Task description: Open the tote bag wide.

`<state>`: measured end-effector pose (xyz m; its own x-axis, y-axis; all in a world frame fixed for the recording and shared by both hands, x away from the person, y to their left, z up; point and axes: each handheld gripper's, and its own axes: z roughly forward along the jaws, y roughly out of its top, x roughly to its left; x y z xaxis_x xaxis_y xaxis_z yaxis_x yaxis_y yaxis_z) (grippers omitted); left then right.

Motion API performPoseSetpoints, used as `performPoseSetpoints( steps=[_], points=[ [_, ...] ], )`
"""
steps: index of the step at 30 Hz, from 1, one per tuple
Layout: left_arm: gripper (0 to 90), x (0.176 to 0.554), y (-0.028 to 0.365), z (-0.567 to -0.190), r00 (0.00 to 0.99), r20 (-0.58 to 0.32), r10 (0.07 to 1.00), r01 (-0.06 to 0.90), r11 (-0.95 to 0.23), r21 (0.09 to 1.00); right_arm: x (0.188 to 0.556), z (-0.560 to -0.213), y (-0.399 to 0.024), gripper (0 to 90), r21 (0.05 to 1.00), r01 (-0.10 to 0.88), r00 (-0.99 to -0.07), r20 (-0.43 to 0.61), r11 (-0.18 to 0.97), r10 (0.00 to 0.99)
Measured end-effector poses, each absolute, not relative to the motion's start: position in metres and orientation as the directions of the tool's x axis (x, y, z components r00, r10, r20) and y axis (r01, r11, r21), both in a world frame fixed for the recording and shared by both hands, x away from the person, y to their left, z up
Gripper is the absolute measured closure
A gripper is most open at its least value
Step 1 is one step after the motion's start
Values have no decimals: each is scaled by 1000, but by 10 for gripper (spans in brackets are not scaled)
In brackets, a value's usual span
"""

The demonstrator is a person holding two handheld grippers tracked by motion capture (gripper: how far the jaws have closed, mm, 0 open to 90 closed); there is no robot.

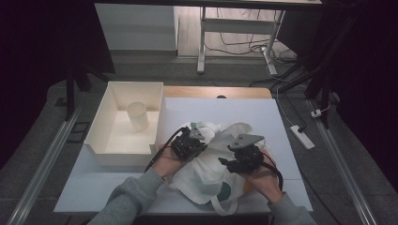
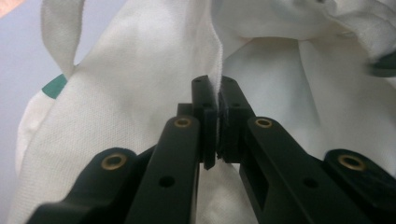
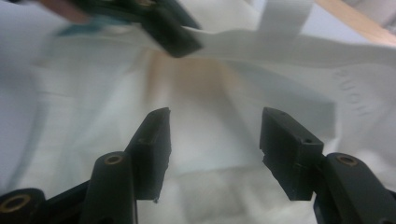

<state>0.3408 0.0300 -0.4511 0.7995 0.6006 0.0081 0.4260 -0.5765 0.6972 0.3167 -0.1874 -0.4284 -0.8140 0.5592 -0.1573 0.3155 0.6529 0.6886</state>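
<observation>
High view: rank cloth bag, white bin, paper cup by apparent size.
1. white bin, though the cloth bag looks close to it, so that order is unsure.
2. cloth bag, partly covered by both hands.
3. paper cup, clearly smallest, standing inside the bin.

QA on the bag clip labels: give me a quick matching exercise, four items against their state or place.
Items:
1 left gripper
2 right gripper
3 paper cup
4 cloth bag

States:
A stands in the white bin
B lies crumpled on the table
C jaws apart, nothing between them
D shut on the bag's edge

Pairs: 1-D, 2-C, 3-A, 4-B
</observation>
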Motion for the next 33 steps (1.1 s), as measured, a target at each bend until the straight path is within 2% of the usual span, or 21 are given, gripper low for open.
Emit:
performPoseSetpoints(
  steps=[3,8,11,14,22,27,28,31,33],
  points=[
    [867,341,31,-451,801,1,599,429,-574,698,323,-432,-182,447,660,359,-789,-164,660,592],
    [867,343,33,-452,801,-19,598,438,-565,699,311,-441,-184,438,613,381,-757,-222,692,614],
    [867,343,34,-452,803,-14,596,435,-570,697,300,-441,-185,441,597,365,-740,-280,715,611],
    [866,344,35,-452,803,-18,596,438,-569,697,290,-439,-192,444,619,348,-716,-310,704,626],
    [863,346,37,-453,802,-31,597,445,-561,698,277,-436,-226,426,680,381,-659,-276,627,700],
    [863,347,38,-453,801,-36,597,448,-560,697,280,-445,-242,353,671,446,-607,-259,592,751],
    [862,347,38,-453,802,-36,597,448,-560,697,281,-446,-246,358,674,461,-602,-241,577,762],
    [862,347,38,-453,802,-38,596,450,-561,695,284,-449,-251,465,682,494,-633,-143,539,761],
    [862,347,38,-453,802,-37,596,449,-561,695,286,-451,-251,556,673,501,-646,-128,544,752]
  ],
)
